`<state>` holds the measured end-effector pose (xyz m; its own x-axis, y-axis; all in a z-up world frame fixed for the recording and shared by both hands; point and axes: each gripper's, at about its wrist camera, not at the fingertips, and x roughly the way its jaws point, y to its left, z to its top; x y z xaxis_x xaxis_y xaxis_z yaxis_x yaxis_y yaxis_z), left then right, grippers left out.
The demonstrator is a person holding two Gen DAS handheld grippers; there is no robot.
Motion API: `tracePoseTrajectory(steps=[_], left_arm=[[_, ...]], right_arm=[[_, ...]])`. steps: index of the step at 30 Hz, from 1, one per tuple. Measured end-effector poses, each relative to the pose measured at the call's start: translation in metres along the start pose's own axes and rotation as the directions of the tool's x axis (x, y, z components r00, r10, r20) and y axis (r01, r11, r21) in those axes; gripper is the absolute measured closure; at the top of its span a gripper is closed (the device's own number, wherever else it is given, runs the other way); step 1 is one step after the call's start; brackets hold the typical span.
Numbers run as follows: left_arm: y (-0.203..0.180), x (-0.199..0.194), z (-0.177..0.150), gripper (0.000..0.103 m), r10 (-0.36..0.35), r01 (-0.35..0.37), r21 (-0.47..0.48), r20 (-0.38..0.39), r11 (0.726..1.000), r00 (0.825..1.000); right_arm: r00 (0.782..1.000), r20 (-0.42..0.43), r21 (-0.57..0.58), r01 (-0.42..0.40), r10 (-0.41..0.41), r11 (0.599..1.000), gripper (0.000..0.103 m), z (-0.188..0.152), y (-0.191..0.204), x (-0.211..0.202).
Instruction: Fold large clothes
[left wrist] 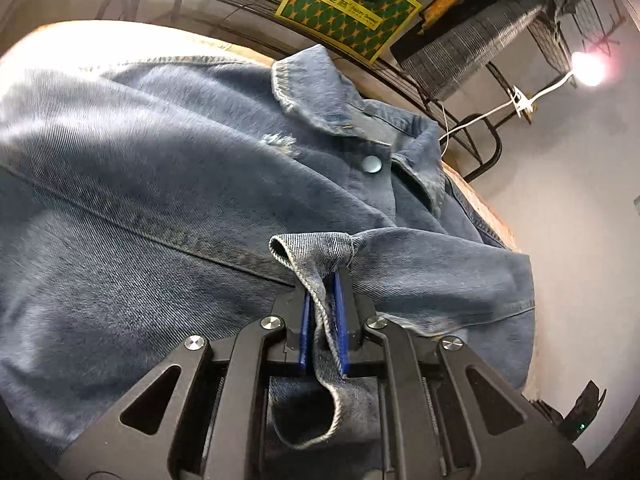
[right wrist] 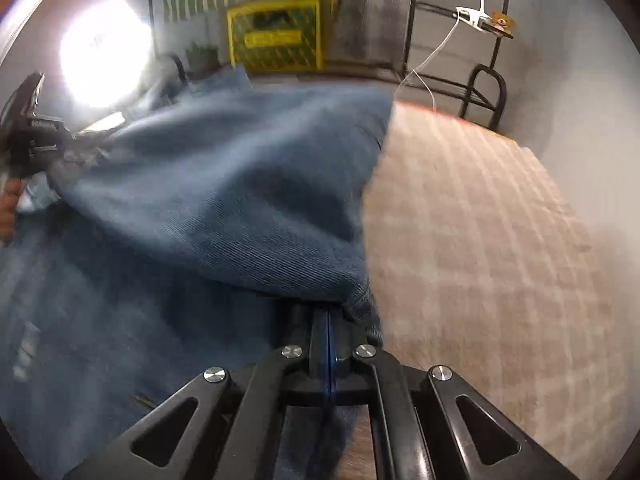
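The right wrist view was smeared by motion: the jacket [right wrist: 224, 200] showed as soft blue folds with no seam legible, and the desk [right wrist: 480, 240] pattern ran to streaks. The yellow box [right wrist: 276, 40] lettering there could not be read. The right gripper [right wrist: 329, 316] fingertips were buried under denim. The left gripper [right wrist: 36, 140] was cut by the frame edge. In the left wrist view, the jacket ran off the left and bottom edges, hiding most of the desk [left wrist: 488, 208].

A denim jacket [left wrist: 168, 184] lies spread on the wooden table [right wrist: 480, 232].
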<state>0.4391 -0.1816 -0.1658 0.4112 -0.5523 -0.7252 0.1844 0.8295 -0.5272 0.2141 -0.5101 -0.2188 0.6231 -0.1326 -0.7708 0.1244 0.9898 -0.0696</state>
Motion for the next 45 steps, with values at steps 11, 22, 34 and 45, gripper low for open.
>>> tracePoseTrajectory(steps=[11, 22, 34, 45], left_arm=[[-0.001, -0.051, 0.004, 0.082, 0.059, -0.066, 0.074, 0.087, 0.995, 0.994], [-0.009, -0.059, -0.020, 0.081, 0.037, -0.043, 0.174, 0.038, 0.984, 0.999], [0.013, -0.082, -0.032, 0.082, 0.132, -0.136, 0.191, 0.033, 0.972, 0.991], [0.056, -0.241, -0.123, 0.043, 0.147, -0.188, 0.198, 0.204, 0.962, 0.968]], right_arm=[[0.973, 0.190, -0.038, -0.127, 0.132, 0.991, 0.069, 0.032, 0.014, -0.062], [0.996, 0.033, -0.064, -0.080, 0.082, 0.995, 0.071, 0.042, 0.025, 0.016], [0.999, 0.009, -0.031, -0.036, 0.037, 0.999, 0.068, 0.037, 0.021, -0.007], [0.968, 0.216, 0.072, -0.147, 0.128, 0.987, 0.047, -0.026, -0.001, -0.131]])
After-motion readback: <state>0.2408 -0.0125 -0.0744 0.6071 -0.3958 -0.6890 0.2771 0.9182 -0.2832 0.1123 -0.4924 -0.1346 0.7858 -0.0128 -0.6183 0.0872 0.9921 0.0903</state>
